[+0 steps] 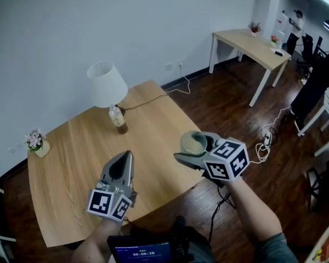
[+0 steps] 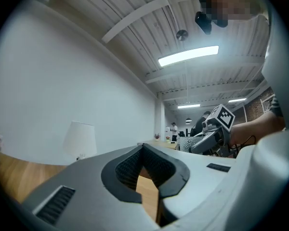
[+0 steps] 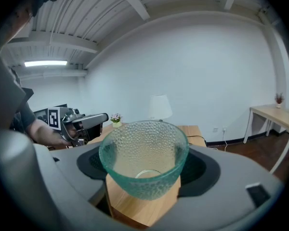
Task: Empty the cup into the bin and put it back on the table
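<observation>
A green-tinted dimpled glass cup (image 3: 143, 162) stands upright between the jaws of my right gripper (image 3: 143, 179), which is shut on it. Nothing shows inside the cup. In the head view the cup (image 1: 193, 142) and right gripper (image 1: 193, 148) hang over the near right corner of the wooden table (image 1: 153, 119). My left gripper (image 1: 122, 158) hovers over the table's near middle, left of the cup, with its jaws together and nothing between them. In the left gripper view the left gripper (image 2: 143, 150) points across the table toward the wall. No bin is in view.
A white lamp (image 1: 106, 84) stands at the table's far side, with its cord trailing to the wall. A small flower vase (image 1: 37, 144) sits at the far left corner. A second table (image 1: 252, 45), floor cables (image 1: 263, 141) and a person (image 1: 296, 21) are at the right.
</observation>
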Demonstrator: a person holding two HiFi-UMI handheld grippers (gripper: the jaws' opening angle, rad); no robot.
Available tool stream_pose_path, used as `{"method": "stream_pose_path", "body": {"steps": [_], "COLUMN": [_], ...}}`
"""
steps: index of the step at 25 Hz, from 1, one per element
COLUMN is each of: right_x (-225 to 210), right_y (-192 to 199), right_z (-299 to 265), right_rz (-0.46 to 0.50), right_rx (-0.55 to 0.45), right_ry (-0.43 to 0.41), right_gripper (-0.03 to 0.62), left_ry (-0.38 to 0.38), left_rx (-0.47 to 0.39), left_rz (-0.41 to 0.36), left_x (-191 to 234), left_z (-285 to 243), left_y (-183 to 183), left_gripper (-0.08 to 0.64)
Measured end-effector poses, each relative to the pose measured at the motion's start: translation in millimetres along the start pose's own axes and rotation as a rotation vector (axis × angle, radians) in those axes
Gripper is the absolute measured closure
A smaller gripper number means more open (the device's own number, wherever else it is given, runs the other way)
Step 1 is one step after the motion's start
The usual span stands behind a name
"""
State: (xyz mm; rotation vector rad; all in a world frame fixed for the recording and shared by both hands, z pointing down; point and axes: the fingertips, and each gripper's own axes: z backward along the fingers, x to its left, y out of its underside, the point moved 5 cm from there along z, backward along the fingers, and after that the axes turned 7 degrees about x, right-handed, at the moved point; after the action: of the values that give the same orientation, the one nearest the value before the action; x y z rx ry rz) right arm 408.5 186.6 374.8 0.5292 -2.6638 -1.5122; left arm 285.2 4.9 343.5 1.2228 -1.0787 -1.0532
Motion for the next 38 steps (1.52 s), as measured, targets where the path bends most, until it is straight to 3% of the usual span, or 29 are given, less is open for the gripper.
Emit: {"method": "stream_pose_path", "body": {"steps": [4,6,11,18,30,38], "right_x": [-19,-31,-57,-90,-123,-130], "right_y": [12,17,41,86,142,159], "right_z": [-4,-10,-30,-72,-125,-142], "right_rz": [0.021,0.019,-0.058,-0.148,-0.054,-0.070], "right_rx": [0.016,0.015,0.024,0.061,0.098,0.098], "right_ry": [-0.003,-0.001,0.004,0.017,0.066,0.085], "right_gripper": [0.189,0.189,0.189,0.189,0.189,0.187], "left_ry": [0.049,0.034,-0.017,0.001,-0.027,-0.070], "left_rx": [0.038,0.065,0.116,0.186,0.301,0.351], "left_rz": [-0.023,-0.015,0.051,0.092,0.135,0.184], "left_x": [-26,-26,-11,-3,4,19], "left_z": [-21,-32,-54,-82,-108,-119], "left_y": [12,22,51,96,174,204], "left_gripper": [0.571,0.571,0.571,0.571,0.571,0.571]}}
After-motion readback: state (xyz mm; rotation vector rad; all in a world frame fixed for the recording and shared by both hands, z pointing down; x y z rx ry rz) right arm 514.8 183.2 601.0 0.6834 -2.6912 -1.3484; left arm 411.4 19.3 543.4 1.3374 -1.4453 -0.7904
